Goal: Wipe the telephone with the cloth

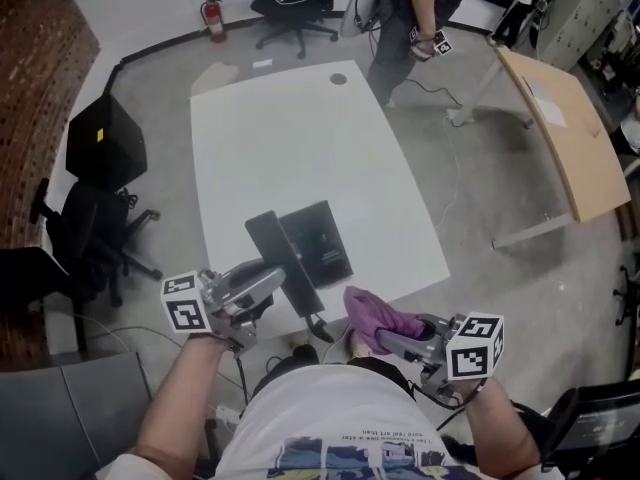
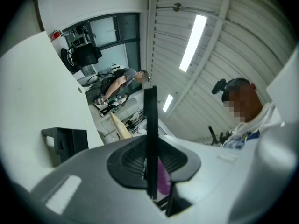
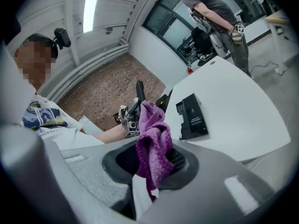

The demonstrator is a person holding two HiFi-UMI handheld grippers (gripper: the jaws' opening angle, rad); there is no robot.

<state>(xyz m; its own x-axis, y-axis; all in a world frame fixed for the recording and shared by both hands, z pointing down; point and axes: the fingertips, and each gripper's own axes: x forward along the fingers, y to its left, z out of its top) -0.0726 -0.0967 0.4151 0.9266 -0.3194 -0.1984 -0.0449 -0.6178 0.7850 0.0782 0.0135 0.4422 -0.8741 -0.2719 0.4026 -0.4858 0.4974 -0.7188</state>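
Note:
On the white table [image 1: 300,148], near its front edge, lies the black telephone base [image 1: 320,243], also seen in the left gripper view [image 2: 65,143] and the right gripper view [image 3: 191,115]. My left gripper [image 1: 278,280] is shut on the long flat black handset [image 1: 285,263], which stands as a thin upright strip [image 2: 150,139] between its jaws. My right gripper [image 1: 385,336] hovers just off the table's front edge, shut on a bunched purple cloth [image 1: 375,316] that spills up out of the jaws [image 3: 153,139]. The cloth sits close to the handset's right side.
A person [image 1: 415,18] stands beyond the table's far right corner. A wooden table [image 1: 560,128] is on the right. Black office chairs stand at the far end [image 1: 295,3] and at the left [image 1: 85,228]. A red fire extinguisher [image 1: 214,18] stands at the back.

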